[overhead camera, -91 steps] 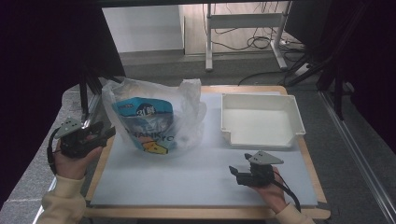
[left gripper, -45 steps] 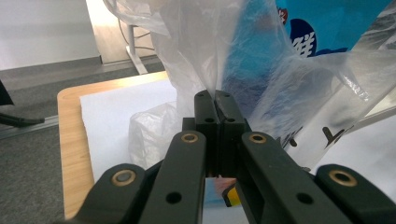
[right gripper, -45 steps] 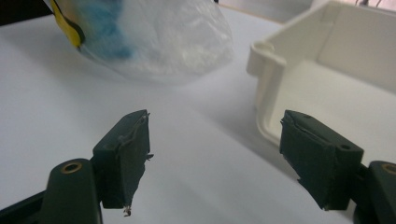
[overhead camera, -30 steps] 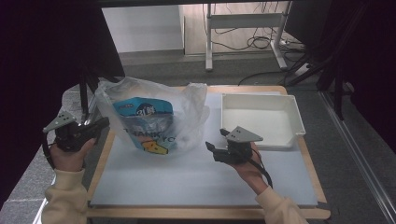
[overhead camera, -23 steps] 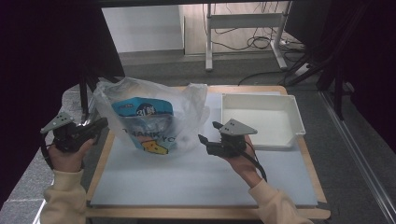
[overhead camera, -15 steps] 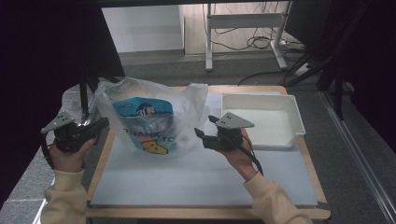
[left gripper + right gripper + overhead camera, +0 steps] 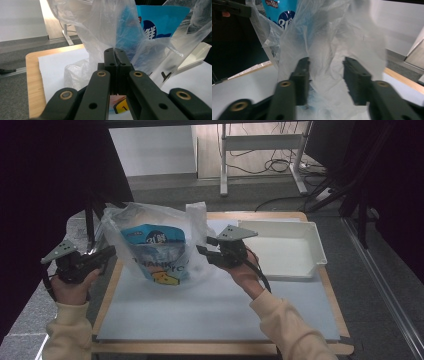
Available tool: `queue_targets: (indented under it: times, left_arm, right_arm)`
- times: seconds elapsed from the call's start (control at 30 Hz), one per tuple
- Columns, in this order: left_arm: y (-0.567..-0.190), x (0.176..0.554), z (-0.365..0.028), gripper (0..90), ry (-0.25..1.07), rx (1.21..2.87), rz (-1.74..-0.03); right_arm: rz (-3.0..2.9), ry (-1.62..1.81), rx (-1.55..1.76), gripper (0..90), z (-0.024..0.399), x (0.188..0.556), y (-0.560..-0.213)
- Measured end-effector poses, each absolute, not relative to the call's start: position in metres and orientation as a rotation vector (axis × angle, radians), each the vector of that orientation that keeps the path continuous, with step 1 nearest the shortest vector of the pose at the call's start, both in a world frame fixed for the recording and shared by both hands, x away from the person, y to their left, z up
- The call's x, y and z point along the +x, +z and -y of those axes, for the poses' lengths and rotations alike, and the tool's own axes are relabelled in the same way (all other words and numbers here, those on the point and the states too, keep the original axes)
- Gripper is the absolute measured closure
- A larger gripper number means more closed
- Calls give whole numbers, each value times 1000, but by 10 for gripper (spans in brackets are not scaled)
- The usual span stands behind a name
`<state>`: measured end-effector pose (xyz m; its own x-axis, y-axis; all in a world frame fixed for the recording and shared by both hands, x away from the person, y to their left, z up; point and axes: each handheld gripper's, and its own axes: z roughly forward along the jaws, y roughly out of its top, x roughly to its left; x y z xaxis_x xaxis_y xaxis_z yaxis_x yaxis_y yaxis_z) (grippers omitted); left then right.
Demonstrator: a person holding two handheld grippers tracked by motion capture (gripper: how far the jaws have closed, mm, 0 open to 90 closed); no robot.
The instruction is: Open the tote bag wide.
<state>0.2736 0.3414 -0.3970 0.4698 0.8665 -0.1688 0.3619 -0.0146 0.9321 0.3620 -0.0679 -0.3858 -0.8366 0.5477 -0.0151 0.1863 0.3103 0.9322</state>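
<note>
Plastic film pinched flat in the left tongs, jaws fully together on a fold of the bag. Held that way, most likely, to anchor one side of the bag and keep it upright while the other side gets taken.

Right tongs at the opposite edge of the bag, jaws apart with a loose bunch of film hanging between them; just been closing, but no firm press on the film as far as the blurred right gripper view lets one tell. Probably going for a second hold, so as to spread the mouth or lift the bag from both sides.

Between the two tongs: the bag itself, clear and crinkled, standing on the mat, handles up. Inside it, a blue pouch with white lettering, upright and leaning a little toward the left tongs, its lower part showing yellow print through the film. Nothing else made out inside.

Beyond the right tongs, away from the bag: a white tray, shallow, with nothing in it, near but not touching the bag. Under everything, the mat on a wooden table.
</note>
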Motion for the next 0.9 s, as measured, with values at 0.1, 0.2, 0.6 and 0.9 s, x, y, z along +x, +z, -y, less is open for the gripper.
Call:
queue_targets:
  times: [0.1,0.2,0.6,0.9]
  left_arm:
    - [-397,273,-342,896,564,1596,-1091]
    - [-396,272,-342,896,568,1597,-1087]
    - [-396,267,-347,897,583,1583,-1092]
    - [-397,265,-348,897,586,1579,-1094]
  right_arm:
    - [-2266,1541,642,735,63,365,-384]
    - [-2264,1556,631,869,62,366,-385]
    - [-2220,1559,621,887,72,372,-388]
    - [-2200,1574,609,887,76,368,-390]
